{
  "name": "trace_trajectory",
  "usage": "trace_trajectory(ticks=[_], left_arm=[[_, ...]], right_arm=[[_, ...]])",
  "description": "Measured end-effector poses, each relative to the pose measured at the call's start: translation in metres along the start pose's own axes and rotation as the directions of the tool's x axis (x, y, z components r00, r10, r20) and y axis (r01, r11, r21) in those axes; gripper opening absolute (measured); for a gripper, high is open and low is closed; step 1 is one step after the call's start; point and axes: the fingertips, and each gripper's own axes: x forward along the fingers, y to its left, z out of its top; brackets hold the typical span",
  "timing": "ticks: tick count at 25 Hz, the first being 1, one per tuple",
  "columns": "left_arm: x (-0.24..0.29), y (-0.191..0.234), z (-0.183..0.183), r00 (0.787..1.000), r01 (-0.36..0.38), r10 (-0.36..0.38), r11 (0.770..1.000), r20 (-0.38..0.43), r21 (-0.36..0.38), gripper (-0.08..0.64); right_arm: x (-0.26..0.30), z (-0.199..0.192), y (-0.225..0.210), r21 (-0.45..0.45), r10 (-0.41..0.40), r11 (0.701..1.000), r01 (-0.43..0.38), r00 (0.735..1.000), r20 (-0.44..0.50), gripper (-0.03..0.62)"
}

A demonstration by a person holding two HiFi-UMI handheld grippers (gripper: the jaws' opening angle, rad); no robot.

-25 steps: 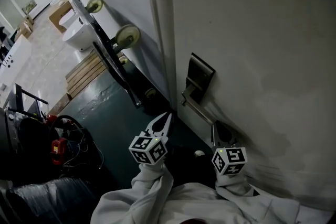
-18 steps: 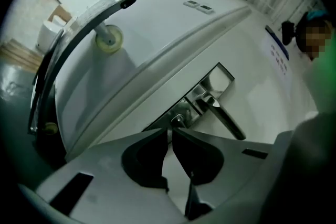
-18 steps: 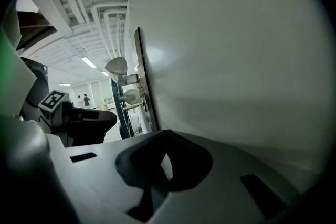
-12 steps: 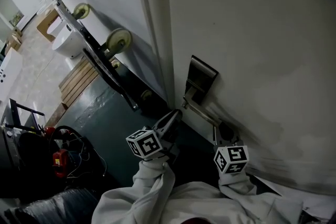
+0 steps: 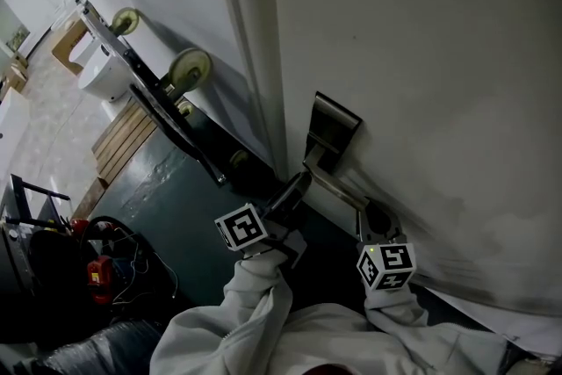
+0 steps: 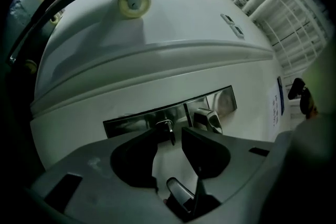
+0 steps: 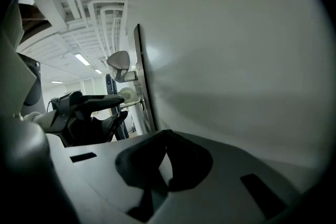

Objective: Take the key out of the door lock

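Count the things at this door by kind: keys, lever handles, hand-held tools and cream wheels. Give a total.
Small metal key: 1
Silver metal lever handle: 1
Grey hand-held tools: 2 (left tool, jaws opening with the key between them; right tool)
Cream round wheels: 2
Total: 6

One door (image 5: 421,57), one key (image 6: 169,129), one door handle (image 5: 338,186), two wheels (image 5: 189,66) (image 5: 126,20).

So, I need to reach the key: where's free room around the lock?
Free: the bare door face beyond the lock plate, away from the door's edge. Crowded: door handle, key between the opening jaws of the left gripper, right gripper at the handle's end.
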Motion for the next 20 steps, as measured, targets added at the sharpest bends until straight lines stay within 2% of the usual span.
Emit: trace_trajectory(ticks=[4, 6, 8, 11, 15, 20], left_arm=[[0.008, -0.005, 0.0, 1.0, 0.021, -0.021, 0.999, -0.01, -0.045, 0.126], [0.011, -0.003, 0.0, 1.0, 0.01, -0.011, 0.999, -0.014, -0.037, 0.108], [0.013, -0.001, 0.002, 1.0, -0.007, 0.007, 0.999, -0.008, -0.039, 0.052], [0.014, -0.001, 0.003, 1.0, -0.011, 0.01, 0.998, -0.001, -0.06, 0.044], [0.013, 0.005, 0.003, 0.999, -0.038, 0.037, 0.998, -0.012, -0.043, 0.036], [0.014, 0.001, 0.002, 0.999, -0.017, 0.021, 0.992, 0.032, -0.127, 0.031]], right_arm=[[-0.001, -0.002, -0.001, 0.003, -0.009, 1.0, 0.009, 1.0, 0.0, 0.052], [-0.002, -0.001, -0.003, 0.005, -0.017, 1.0, 0.017, 1.0, 0.004, 0.052], [-0.003, 0.001, -0.004, 0.002, -0.022, 1.0, 0.022, 1.0, 0.007, 0.052], [-0.004, 0.002, -0.005, -0.003, -0.023, 1.0, 0.023, 1.0, 0.008, 0.052], [-0.003, 0.005, -0.008, -0.006, -0.024, 1.0, 0.024, 1.0, 0.013, 0.052], [-0.001, 0.007, -0.004, -0.015, -0.006, 1.0, 0.006, 1.0, 0.012, 0.052]])
